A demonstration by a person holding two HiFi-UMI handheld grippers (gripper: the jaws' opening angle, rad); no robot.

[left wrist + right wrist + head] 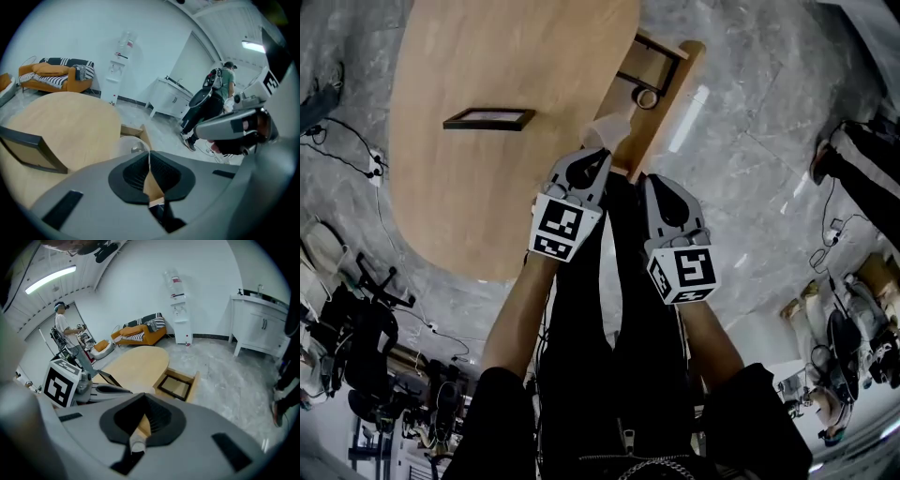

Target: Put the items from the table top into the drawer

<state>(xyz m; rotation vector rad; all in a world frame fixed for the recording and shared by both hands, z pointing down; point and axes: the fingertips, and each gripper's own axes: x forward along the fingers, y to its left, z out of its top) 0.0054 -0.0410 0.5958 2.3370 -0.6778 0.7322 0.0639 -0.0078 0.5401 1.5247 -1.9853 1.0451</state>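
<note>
My left gripper (149,154) fingers are squeezed together, I think on the thin rim of a see-through cup (125,144) near the open drawer (673,98). The cup looks light and bendy, so I squeeze softly. My right gripper (144,399) fingers are together and empty. A stiff picture frame (487,118) lies far left.

White walls (140,287), grey marble floor (750,112), orange sofa (140,336), water dispenser (179,310), white cabinet (260,331), ceiling strip light (49,280).

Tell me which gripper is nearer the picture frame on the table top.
Left. The left gripper is right of the picture frame, at the table edge; the right gripper is farther right.
</note>
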